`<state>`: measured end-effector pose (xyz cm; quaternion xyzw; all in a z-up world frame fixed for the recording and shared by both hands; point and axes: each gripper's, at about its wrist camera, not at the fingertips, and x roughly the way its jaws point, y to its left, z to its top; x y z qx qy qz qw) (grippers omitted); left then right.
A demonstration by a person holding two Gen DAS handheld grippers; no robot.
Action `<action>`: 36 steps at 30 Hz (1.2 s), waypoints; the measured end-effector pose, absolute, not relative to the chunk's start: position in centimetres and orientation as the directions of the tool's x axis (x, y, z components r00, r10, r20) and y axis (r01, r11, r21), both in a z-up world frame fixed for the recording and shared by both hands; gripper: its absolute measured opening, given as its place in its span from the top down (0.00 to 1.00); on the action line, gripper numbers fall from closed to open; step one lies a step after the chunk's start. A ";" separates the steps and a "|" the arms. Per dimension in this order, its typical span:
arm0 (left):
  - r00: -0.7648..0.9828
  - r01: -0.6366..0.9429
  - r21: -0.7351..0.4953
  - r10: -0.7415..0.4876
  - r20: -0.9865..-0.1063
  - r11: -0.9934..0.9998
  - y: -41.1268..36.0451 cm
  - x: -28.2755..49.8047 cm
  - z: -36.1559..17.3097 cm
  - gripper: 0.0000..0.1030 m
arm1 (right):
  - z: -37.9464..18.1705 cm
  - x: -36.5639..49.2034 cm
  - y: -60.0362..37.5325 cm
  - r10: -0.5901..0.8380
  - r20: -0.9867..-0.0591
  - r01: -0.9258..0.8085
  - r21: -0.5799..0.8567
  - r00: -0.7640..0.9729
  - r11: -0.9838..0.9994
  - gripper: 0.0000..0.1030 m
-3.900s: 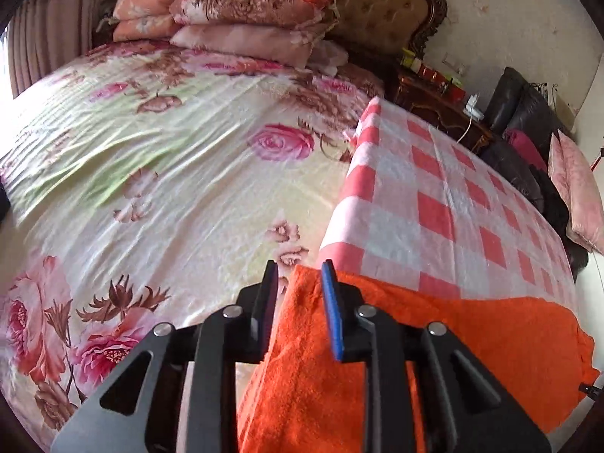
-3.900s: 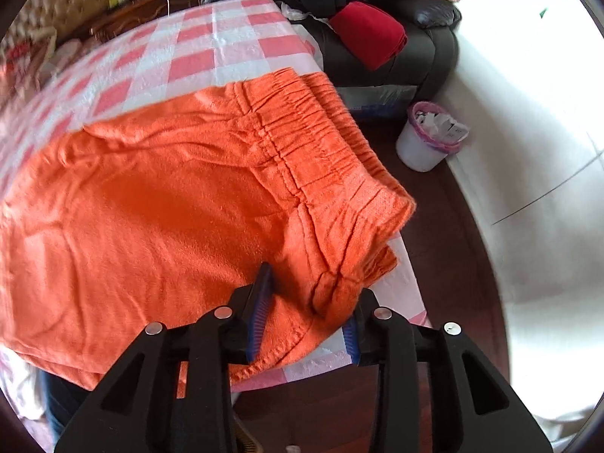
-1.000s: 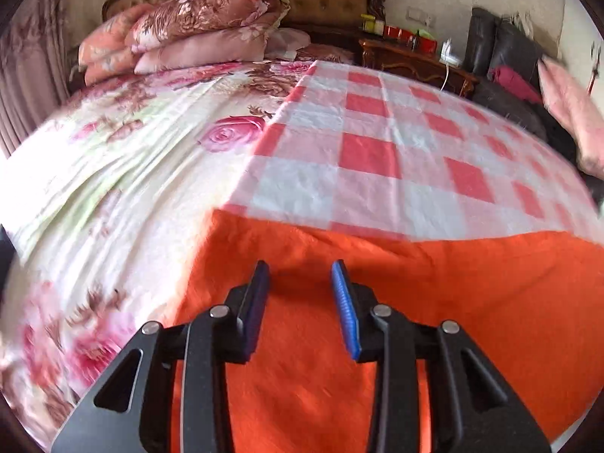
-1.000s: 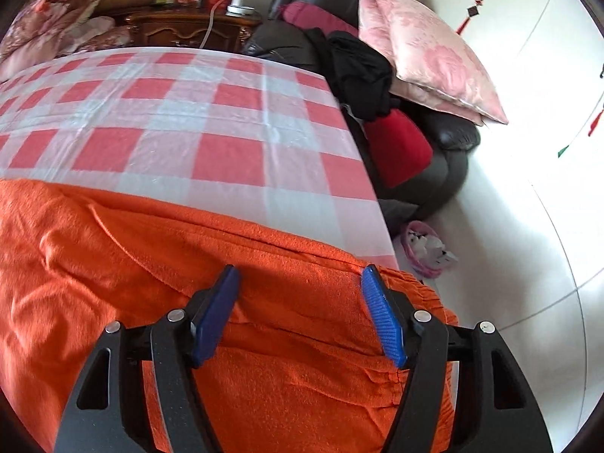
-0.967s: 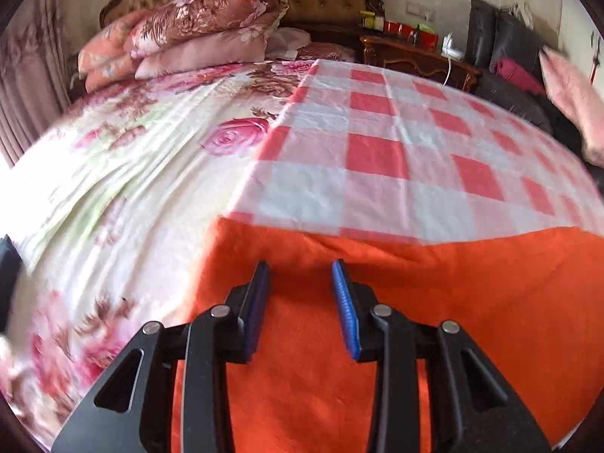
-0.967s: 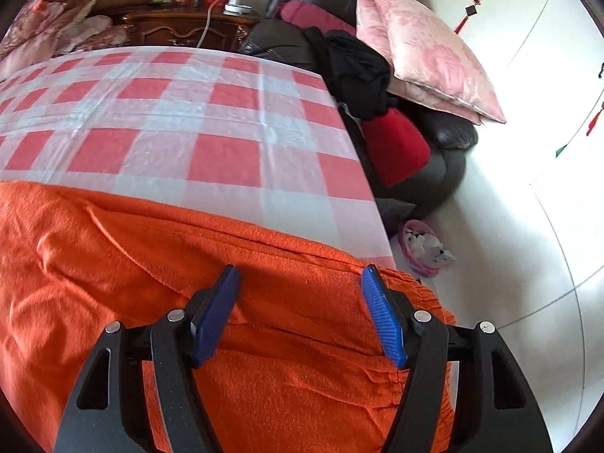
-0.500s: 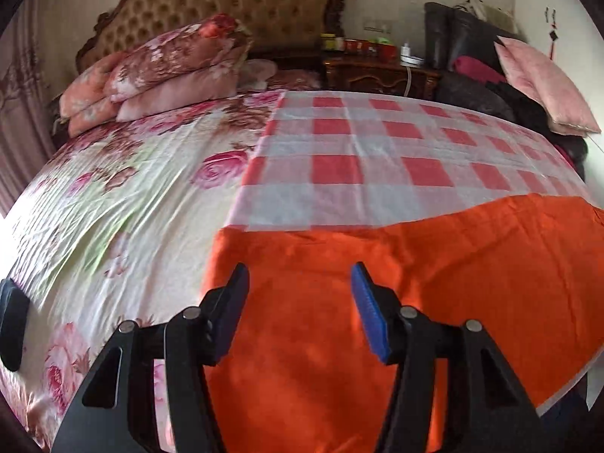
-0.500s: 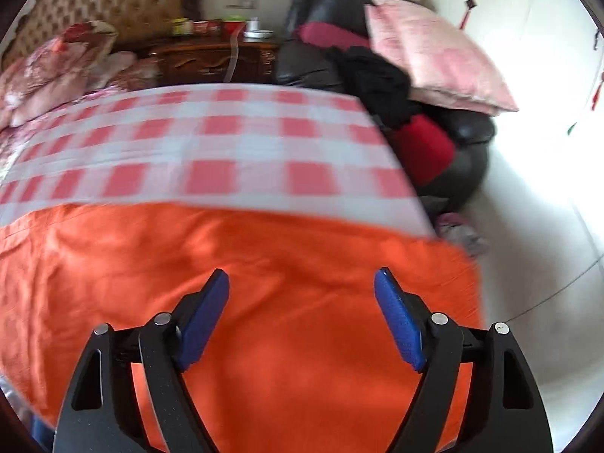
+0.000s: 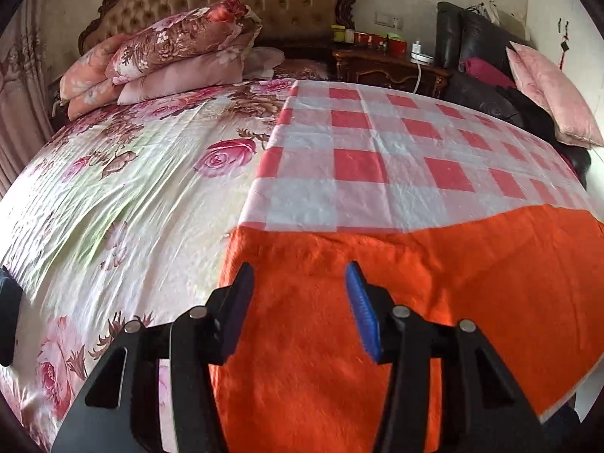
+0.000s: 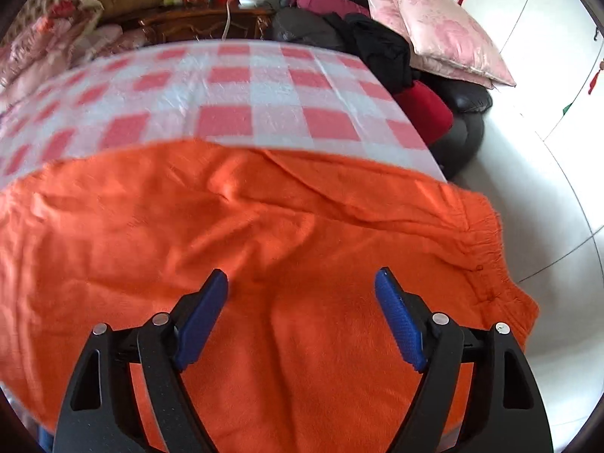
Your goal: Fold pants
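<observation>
Orange pants (image 9: pixel 415 283) lie flat across the near end of a red-and-white checked cloth (image 9: pixel 377 166) spread on the bed. In the right wrist view the pants (image 10: pixel 226 219) fill the lower half, and their gathered elastic waistband (image 10: pixel 483 234) hangs at the bed's right edge. My left gripper (image 9: pixel 299 268) hovers over the pants' left end, near their left edge. Its jaws are closing and nothing is between them. My right gripper (image 10: pixel 301 275) stands wide open above the middle of the pants, left of the waistband, holding nothing.
A floral sheet (image 9: pixel 113 188) covers the bed's left side, with stacked pillows (image 9: pixel 170 56) by the headboard. Behind the bed stands a wooden nightstand (image 9: pixel 385 64). A dark sofa (image 10: pixel 464 120) with a pink cushion (image 10: pixel 434 26) and piled clothes (image 10: pixel 377 53) is at the right, beside white floor (image 10: pixel 528 173).
Both grippers have opened wider and drawn back from the far edge of the pants. The right one has slid left, away from the waistband. The pants lie as before.
</observation>
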<state>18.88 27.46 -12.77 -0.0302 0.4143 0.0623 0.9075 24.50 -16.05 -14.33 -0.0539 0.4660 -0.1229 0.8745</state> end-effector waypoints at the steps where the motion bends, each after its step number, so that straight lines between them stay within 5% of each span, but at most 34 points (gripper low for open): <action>1: 0.643 -0.114 -0.003 0.071 -0.763 0.994 26.3 18.0 -12.8 0.51 | -13.7 24.2 -15.7 -0.244 -0.801 0.156 -0.189 0.547 0.970 0.25; 5: 0.608 0.065 -0.040 -0.071 -0.791 0.997 19.0 15.4 -14.0 0.46 | -12.8 22.5 -12.1 -0.112 -0.817 0.086 -0.077 0.565 0.993 0.25; 14: 0.596 -0.067 0.056 0.085 -0.798 0.996 20.2 13.7 -15.5 0.23 | -14.8 19.2 -7.9 -0.135 -0.815 0.031 -0.143 0.564 0.989 0.25; 22: 0.580 -0.161 0.133 0.203 -0.789 0.978 20.9 12.0 -14.3 0.27 | -16.0 17.9 -9.9 -0.151 -0.838 0.066 -0.136 0.525 0.988 0.23; 31: 0.646 0.034 -0.002 -0.023 -0.763 0.999 11.7 12.5 -12.1 0.29 | -17.4 17.0 -11.1 -0.116 -0.850 0.071 -0.093 0.514 0.993 0.17; 36: 0.567 0.103 -0.019 -0.075 -0.820 0.995 7.6 14.2 -14.5 0.29 | -16.1 16.6 -12.8 -0.058 -0.843 0.087 -0.014 0.534 0.996 0.17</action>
